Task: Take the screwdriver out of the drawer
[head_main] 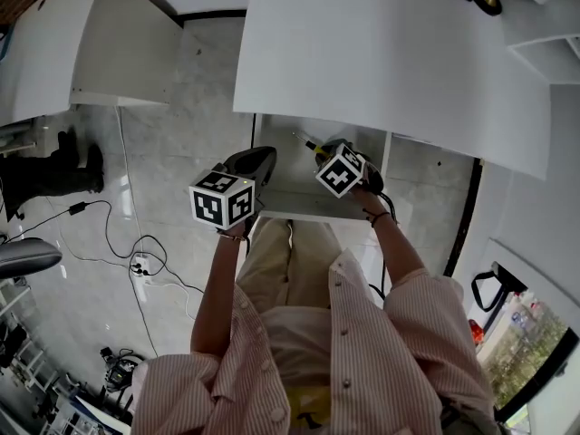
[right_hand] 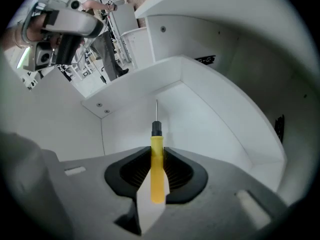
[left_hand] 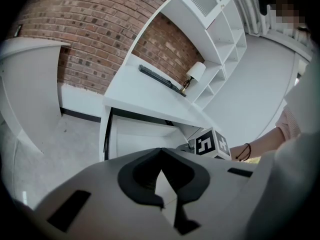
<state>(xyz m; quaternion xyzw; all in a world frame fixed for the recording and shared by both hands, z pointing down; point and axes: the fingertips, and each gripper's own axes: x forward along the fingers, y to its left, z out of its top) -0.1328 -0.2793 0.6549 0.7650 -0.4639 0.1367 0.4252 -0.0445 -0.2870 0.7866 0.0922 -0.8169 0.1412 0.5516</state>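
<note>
A screwdriver (right_hand: 157, 164) with a yellow handle, black collar and thin metal shaft is clamped between the jaws of my right gripper (right_hand: 156, 151), its tip pointing toward the far corner of the open white drawer (right_hand: 210, 119). In the head view the right gripper (head_main: 323, 150) hangs over the drawer (head_main: 285, 178) and the screwdriver (head_main: 311, 146) sticks out toward the desk. My left gripper (head_main: 258, 159) is at the drawer's left front corner, shut with nothing in it. From the left gripper view its jaws meet in front of the drawer (left_hand: 135, 134).
The white desk top (head_main: 390, 53) overhangs the drawer's back. A small lamp (left_hand: 197, 73) and a dark bar (left_hand: 157, 77) sit on the desk, beside white shelves (left_hand: 220, 39). Cables (head_main: 136, 261) trail over the grey floor at the left. The person's legs are below the drawer front.
</note>
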